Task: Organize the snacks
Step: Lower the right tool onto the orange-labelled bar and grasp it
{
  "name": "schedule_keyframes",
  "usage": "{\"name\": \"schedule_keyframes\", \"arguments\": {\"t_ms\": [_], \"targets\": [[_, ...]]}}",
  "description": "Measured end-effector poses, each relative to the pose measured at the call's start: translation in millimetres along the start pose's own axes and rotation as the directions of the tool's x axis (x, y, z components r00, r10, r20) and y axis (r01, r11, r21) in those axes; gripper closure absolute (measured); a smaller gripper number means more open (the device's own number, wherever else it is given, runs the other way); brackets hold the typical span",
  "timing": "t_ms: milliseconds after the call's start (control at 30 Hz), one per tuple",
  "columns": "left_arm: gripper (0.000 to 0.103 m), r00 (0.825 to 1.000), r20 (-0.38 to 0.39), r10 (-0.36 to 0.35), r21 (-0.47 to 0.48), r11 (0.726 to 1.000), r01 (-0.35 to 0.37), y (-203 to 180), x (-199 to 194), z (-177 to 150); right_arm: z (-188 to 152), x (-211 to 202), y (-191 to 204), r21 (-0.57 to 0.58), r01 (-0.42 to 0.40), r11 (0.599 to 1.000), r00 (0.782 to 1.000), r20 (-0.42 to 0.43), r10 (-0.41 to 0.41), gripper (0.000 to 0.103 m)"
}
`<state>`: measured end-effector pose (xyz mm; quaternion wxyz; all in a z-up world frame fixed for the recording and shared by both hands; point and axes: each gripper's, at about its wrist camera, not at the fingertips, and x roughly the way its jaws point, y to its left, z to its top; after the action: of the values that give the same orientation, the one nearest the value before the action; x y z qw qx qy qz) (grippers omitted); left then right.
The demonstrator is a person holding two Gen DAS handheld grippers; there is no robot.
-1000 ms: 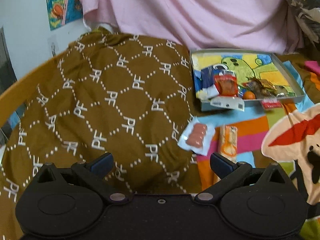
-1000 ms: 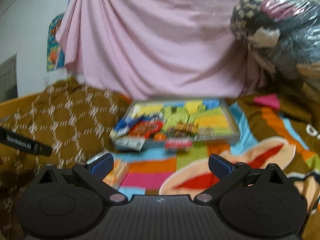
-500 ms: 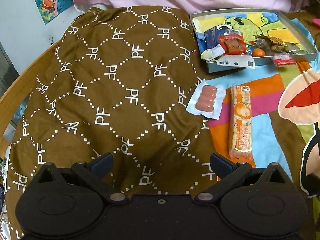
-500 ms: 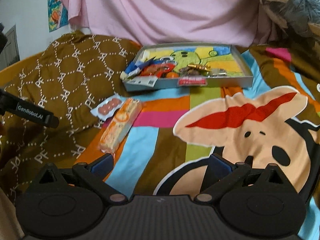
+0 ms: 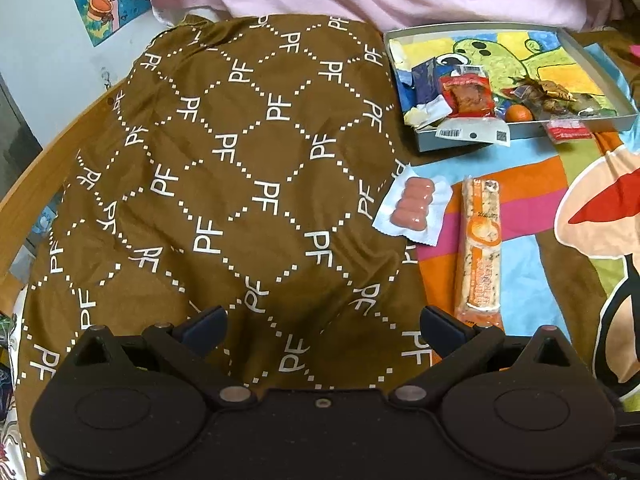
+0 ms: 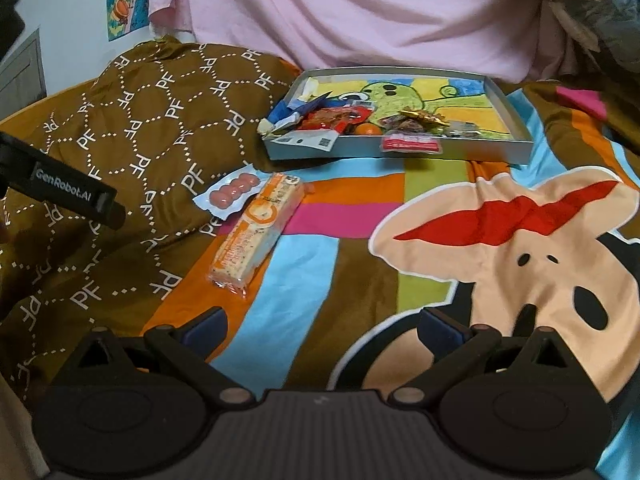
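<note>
A grey tray [image 5: 600, 122] [image 6: 516, 112] with a cartoon lining holds several snack packets and a small orange [image 5: 519, 113] at the back. A pack of pink sausages [image 5: 413, 204] [image 6: 233, 192] and a long orange cracker packet [image 5: 480, 248] [image 6: 256, 228] lie on the bedspread in front of it. My left gripper [image 5: 324, 326] is open and empty over the brown quilt, the cracker packet just beyond its right finger. My right gripper [image 6: 322, 326] is open and empty above the bedspread, right of the cracker packet.
A brown "PF" quilt [image 5: 240, 184] [image 6: 132, 132] covers the left. A colourful cartoon bedspread [image 6: 500, 240] covers the right. A pink sheet [image 6: 360, 12] hangs behind the tray. The left gripper's black body [image 6: 68, 186] shows at the left of the right wrist view.
Both grippers tilted down and drew back toward the bed. The sausage pack and cracker packet now lie fully in view. Nothing was grasped.
</note>
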<state>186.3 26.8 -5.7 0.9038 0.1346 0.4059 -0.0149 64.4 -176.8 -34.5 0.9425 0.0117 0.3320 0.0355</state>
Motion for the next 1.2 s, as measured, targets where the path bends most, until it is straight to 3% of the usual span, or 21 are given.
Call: {"name": "schedule_keyframes", "arguments": {"t_ms": [367,467,567,833,1000,1200], "targets": [[0.001,1.000,-0.020,-0.005,0.025,1.000,0.005,-2,26,17,9,21,20,-0.048,-0.015,0.999,1.000,-0.027,0.013,0.000],[0.001,1.000,-0.012,-0.013,-0.040,0.999,0.013,-1,42,30,14,29,22,-0.040,-0.019,0.999,0.999,-0.034,0.018,0.000],[0.001,0.997,-0.010,-0.078,-0.101,0.992,0.076,-1,58,42,20,39,26,-0.032,-0.023,0.999,0.999,-0.047,0.021,0.000],[0.001,0.981,0.105,-0.161,-0.135,0.975,0.174,14,75,67,38,66,38,-0.010,-0.031,0.999,0.998,-0.059,0.030,0.000],[0.001,0.966,0.191,-0.175,-0.155,0.966,0.206,22,83,66,55,92,50,0.013,-0.011,1.000,0.999,-0.048,0.011,0.000],[0.001,0.947,0.231,-0.224,-0.166,0.950,0.265,25,90,65,64,129,52,0.022,0.042,0.999,0.996,-0.085,-0.040,0.000]]}}
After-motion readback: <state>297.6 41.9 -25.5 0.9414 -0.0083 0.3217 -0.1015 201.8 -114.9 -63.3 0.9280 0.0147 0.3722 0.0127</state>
